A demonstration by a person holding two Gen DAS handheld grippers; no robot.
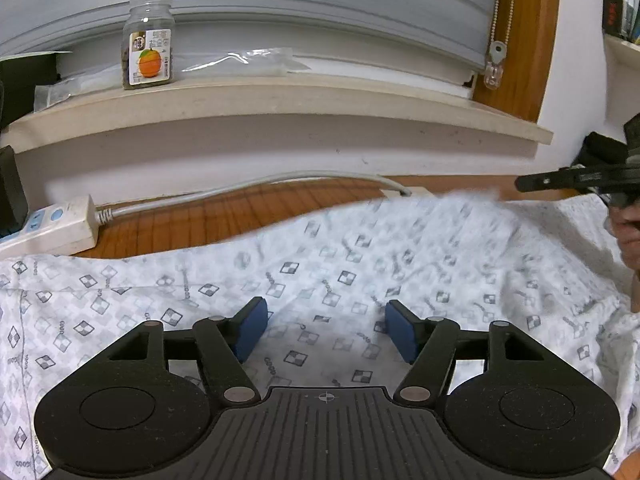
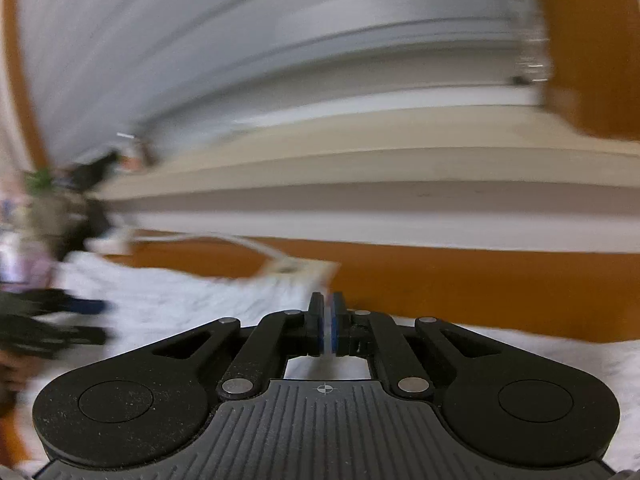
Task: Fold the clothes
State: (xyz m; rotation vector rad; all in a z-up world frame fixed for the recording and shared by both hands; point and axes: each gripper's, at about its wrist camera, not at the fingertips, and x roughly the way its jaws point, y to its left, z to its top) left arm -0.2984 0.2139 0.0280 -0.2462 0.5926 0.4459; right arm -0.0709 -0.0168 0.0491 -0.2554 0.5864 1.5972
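The patterned white garment (image 1: 344,280) lies spread over the wooden table (image 1: 224,216), filling the lower half of the left wrist frame. The left tool (image 1: 326,330) hovers over it at lower centre, its blue pads (image 1: 252,330) well apart with nothing between them. In the blurred right wrist frame, the right tool (image 2: 328,322) is pinched on a thin fold of pale cloth, seemingly the garment's edge.

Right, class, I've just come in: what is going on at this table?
A person is folding a white patterned garment spread on a wooden table, with a gripper in each hand. The right gripper is shut on a thin fold of the cloth. The left gripper hangs open over the middle of the garment, gripping nothing. That view is blurred.
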